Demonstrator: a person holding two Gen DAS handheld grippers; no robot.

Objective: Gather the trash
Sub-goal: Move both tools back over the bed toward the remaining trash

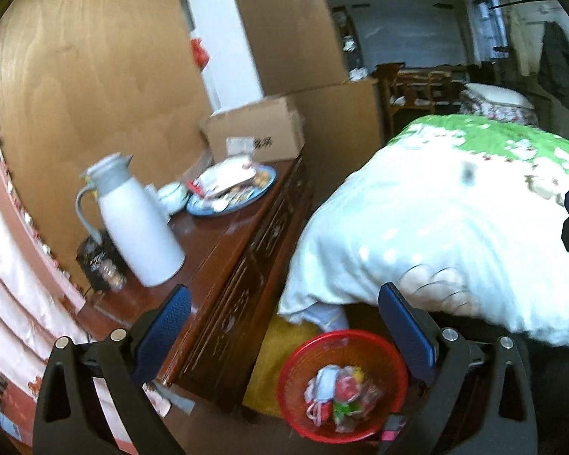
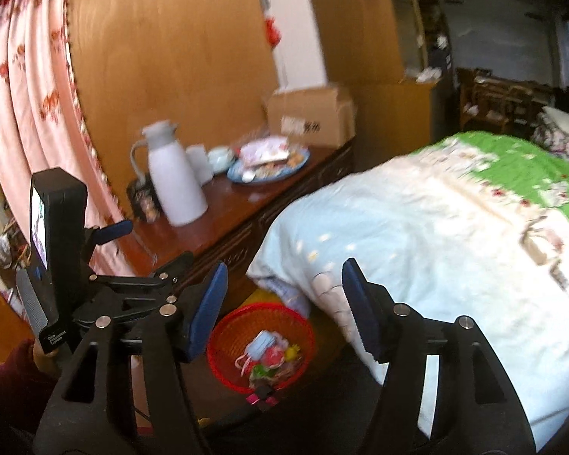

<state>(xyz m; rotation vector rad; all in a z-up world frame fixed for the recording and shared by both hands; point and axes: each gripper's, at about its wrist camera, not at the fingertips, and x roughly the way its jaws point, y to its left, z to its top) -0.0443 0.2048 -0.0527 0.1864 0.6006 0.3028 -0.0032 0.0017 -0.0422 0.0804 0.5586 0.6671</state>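
A red mesh basket (image 1: 341, 379) sits on the floor between the dark wooden desk (image 1: 223, 250) and the bed (image 1: 436, 227), holding the collected trash (image 1: 339, 390): a crumpled face mask, red and green wrappers and other scraps. A small pink and black clip (image 2: 263, 398) lies at the basket's near rim. The left hand-held gripper (image 1: 284, 326) hangs above the basket with its blue-padded jaws wide apart and nothing between them. The right hand-held gripper (image 2: 284, 311) is likewise spread and empty, with the basket showing in its gap. On the desk stand a white thermos jug (image 1: 132, 220), a small dark tin (image 1: 100, 261) beside it, a white cup (image 1: 172, 195), a blue plate (image 1: 233, 189) heaped with packets, and a cardboard box (image 1: 254, 129) behind. A pale blue quilt (image 2: 417, 246) drapes over the bed's near end, with green bedding farther back. A pink curtain (image 2: 30, 113) hangs left of the wood panel wall.
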